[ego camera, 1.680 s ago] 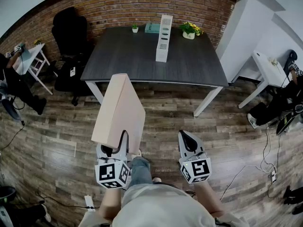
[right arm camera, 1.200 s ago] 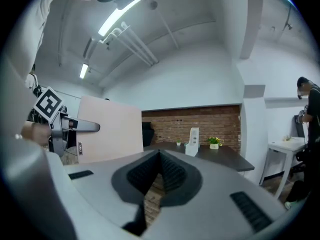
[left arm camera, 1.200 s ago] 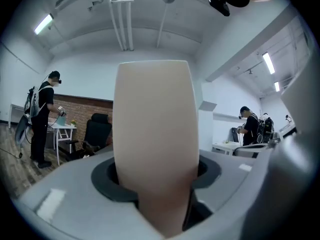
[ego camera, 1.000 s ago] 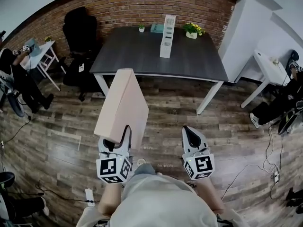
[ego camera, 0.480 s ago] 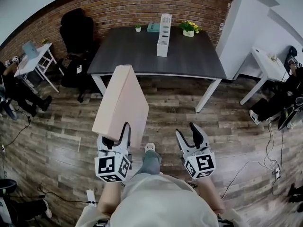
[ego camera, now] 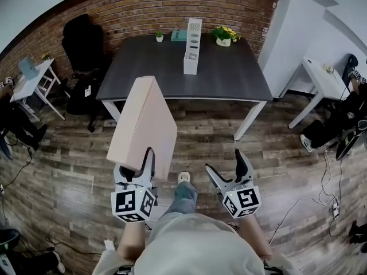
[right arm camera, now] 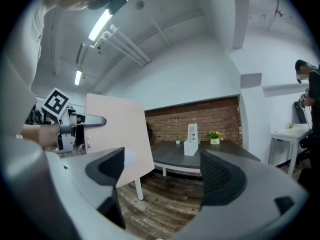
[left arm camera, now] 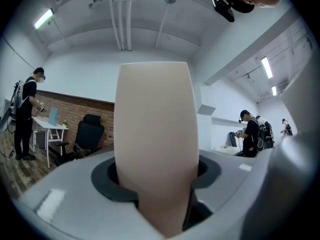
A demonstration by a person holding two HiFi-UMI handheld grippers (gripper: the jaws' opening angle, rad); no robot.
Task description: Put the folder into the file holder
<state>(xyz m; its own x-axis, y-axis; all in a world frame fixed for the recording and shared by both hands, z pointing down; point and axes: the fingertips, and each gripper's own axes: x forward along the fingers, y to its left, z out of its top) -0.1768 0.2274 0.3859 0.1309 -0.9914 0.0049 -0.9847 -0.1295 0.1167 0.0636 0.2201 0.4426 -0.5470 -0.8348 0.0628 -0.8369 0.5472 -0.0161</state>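
**Pink folder [ego camera: 143, 125] clamped, holder [ego camera: 192, 46] well apart on the bench [ego camera: 149, 73]**

I have the left gripper [ego camera: 137, 162] with its jaws closed on the folder's lower edge. The folder is a flat, matte rectangle, and it stands tilted over the wood-plank floor [ego camera: 206, 130], short of the bench. In the left gripper view its smooth face fills the gap between the dark pads. The right gripper [ego camera: 223, 160] has just been opening. Its jaws are spread wide with nothing between them. The holder is white with slots in its side, and it stands upright on the dark grey, smooth-topped bench, which is backed by a brick wall [ego camera: 143, 7].
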